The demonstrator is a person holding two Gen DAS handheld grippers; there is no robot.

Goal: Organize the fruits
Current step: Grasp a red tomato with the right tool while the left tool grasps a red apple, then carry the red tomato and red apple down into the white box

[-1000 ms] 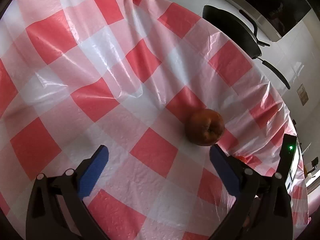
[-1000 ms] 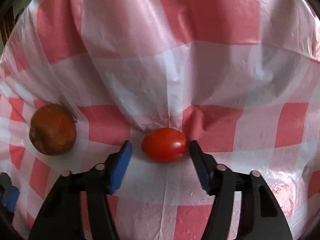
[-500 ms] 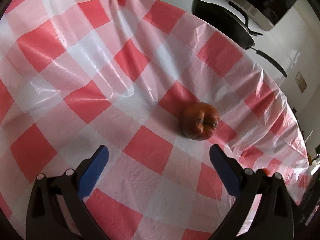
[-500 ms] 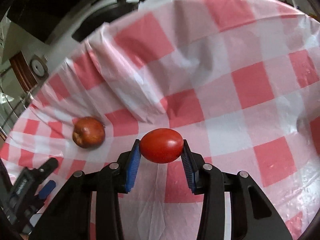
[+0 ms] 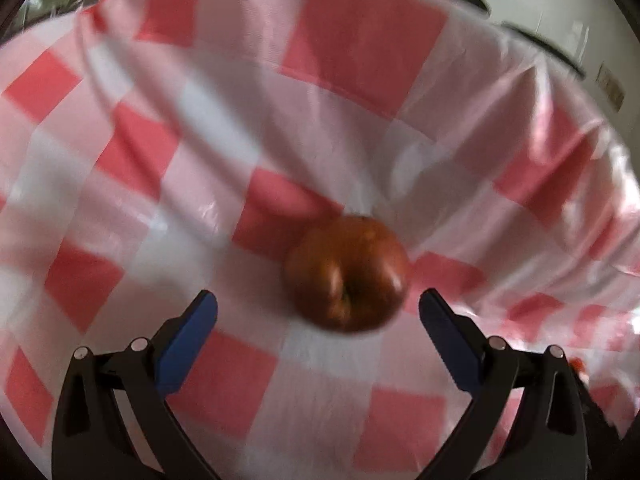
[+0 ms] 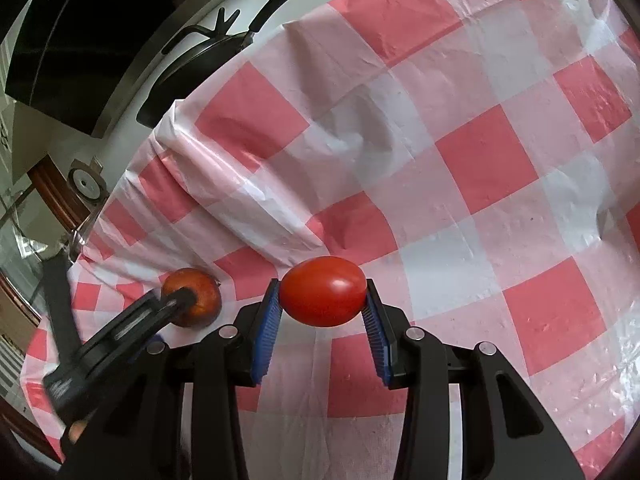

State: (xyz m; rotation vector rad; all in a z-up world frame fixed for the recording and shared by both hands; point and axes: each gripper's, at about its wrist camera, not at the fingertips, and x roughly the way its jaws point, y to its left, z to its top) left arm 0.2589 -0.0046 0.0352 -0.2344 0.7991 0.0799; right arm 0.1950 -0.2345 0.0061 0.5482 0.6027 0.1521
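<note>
A brownish-red apple lies on the red-and-white checked cloth, just ahead of my left gripper, whose blue pads stand wide open on either side of it without touching. The same apple shows at lower left in the right wrist view, partly hidden by the blurred left gripper. My right gripper is shut on a red tomato, held above the cloth between both blue pads.
The checked tablecloth is wrinkled, with a raised fold behind the apple. A black pan with a long handle sits on the white counter beyond the table edge. A dark appliance stands at upper left.
The right gripper closed on the tomato and lifted it off the cloth. The left gripper moved toward the apple, which now sits larger and more centred between its open pads.
</note>
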